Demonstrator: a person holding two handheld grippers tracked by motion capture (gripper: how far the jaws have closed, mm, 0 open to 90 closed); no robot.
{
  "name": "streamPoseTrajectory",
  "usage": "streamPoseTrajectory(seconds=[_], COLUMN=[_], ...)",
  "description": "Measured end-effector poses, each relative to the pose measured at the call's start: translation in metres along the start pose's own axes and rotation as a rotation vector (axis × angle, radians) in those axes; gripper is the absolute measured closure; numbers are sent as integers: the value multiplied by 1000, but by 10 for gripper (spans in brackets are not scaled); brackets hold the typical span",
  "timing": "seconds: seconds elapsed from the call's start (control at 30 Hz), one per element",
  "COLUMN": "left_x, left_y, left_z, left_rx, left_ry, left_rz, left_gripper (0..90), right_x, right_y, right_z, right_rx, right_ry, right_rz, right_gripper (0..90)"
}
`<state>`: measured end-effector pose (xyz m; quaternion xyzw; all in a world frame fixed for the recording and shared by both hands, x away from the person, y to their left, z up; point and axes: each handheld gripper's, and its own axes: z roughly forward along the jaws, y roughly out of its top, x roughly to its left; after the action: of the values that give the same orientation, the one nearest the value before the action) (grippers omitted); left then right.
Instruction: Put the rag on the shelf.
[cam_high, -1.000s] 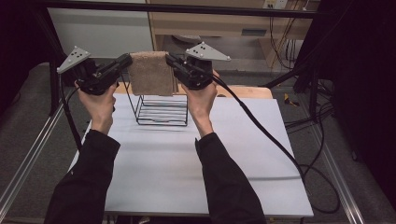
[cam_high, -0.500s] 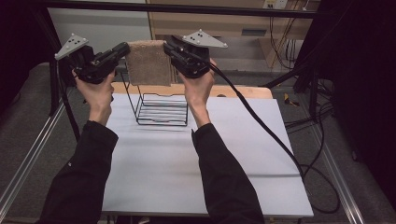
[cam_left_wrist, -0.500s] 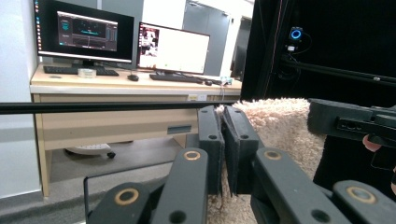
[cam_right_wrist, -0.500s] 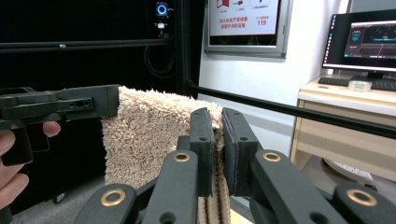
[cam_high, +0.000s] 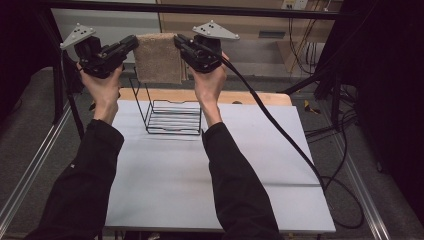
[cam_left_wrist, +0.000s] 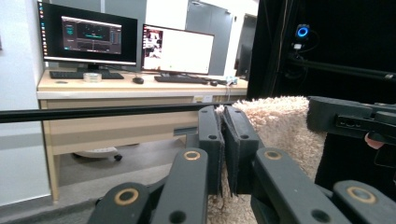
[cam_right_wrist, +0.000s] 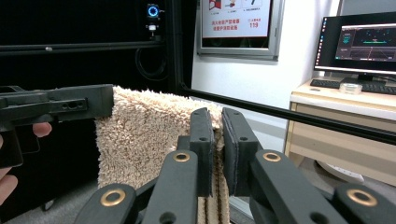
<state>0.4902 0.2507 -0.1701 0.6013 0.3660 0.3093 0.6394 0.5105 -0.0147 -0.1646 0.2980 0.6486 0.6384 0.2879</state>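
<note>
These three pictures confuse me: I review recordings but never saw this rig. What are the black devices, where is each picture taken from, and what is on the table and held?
There is no robot here. A person holds a hand-operated gripping tool in each hand: the left tool and the right tool. The high view looks down from above the person's side of the table. The other two pictures come from cameras riding on each tool, looking along its black jaws. On the white table stands an empty black wire rack. Both tools are shut on the top corners of a beige fluffy towel, holding it stretched in the air above the rack.
</note>
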Motion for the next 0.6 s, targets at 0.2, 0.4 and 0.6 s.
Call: streamPoseTrajectory(seconds=[0.2, 0.4, 0.6], left_x=[6, 18, 22], left_y=[1, 1, -2], left_z=[10, 20, 28], left_rx=[15, 12, 30], left_ry=[11, 11, 19], left_rz=[4, -23, -20], left_gripper=[858, 855, 855], right_x=[-6, -7, -11], right_y=[0, 3, 1], right_z=[9, 18, 24], right_rx=[-1, 2, 11], right_ry=[-7, -15, -24], right_rz=[0, -25, -23], right_gripper=[835, 833, 832])
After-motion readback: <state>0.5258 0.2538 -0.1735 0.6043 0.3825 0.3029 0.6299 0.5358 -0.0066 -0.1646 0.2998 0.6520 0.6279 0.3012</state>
